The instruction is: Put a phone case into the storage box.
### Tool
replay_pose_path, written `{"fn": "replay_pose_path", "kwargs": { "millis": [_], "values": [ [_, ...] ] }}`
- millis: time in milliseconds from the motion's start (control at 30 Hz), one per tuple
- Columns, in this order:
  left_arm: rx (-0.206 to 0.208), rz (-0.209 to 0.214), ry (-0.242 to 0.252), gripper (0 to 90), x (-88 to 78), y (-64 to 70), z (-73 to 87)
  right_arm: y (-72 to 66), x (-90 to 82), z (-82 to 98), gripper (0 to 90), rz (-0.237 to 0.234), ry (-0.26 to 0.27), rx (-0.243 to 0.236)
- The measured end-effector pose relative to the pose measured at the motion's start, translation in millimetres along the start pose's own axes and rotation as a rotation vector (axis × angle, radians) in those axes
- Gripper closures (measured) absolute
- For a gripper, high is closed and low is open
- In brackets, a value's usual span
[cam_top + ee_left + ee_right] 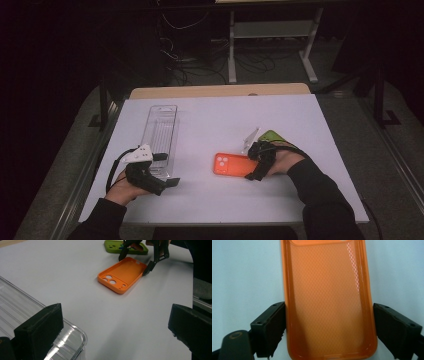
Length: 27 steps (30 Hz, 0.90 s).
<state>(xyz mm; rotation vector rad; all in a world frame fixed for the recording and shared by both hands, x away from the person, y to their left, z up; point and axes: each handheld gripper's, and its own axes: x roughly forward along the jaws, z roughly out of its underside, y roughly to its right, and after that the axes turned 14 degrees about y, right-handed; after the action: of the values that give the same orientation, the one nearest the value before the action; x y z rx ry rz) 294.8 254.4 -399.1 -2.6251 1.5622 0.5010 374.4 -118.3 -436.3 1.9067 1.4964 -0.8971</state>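
Observation:
An orange phone case (230, 164) lies hollow side up on the white table, its camera cutouts toward the left. My right gripper (256, 167) reaches in from the right and straddles the case's near end. In the right gripper view the case (328, 302) sits between the two jaws, and both pads touch its long edges, so the gripper (329, 332) is shut on it. The left gripper view shows the case (122, 273) and those jaws (135, 262) farther off. My left gripper (167, 183) rests at the front left, open with nothing in it (115, 332).
A long clear plastic tray (161, 131) lies lengthwise at the left, its near corner (75, 335) by my left jaw. A green phone case (272, 136) lies behind my right hand, with a small clear plastic piece (251, 138) beside it. Cables and a desk frame stand beyond the table.

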Motion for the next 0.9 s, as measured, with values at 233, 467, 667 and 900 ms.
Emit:
{"fn": "replay_pose_path", "kwargs": {
  "millis": [233,467,667,900],
  "values": [
    [0.001,-0.002,-0.001,0.0,1.6,-1.3,-4.0,3.1,-4.2,1.2,14.6,0.012,0.022,0.028],
    [0.013,0.022,-0.004,0.0,5.5,2.3,-18.3,6.5,-19.9,-0.6,14.8,0.008,0.077,0.056],
    [0.046,0.075,-0.036,0.0,18.4,1.5,-34.1,8.1,-34.6,-5.4,15.0,-0.001,0.084,0.043],
    [0.107,0.12,-0.055,0.0,42.0,0.7,-54.9,7.8,-40.2,-12.8,15.4,-0.005,0.095,0.028]
  ]
}}
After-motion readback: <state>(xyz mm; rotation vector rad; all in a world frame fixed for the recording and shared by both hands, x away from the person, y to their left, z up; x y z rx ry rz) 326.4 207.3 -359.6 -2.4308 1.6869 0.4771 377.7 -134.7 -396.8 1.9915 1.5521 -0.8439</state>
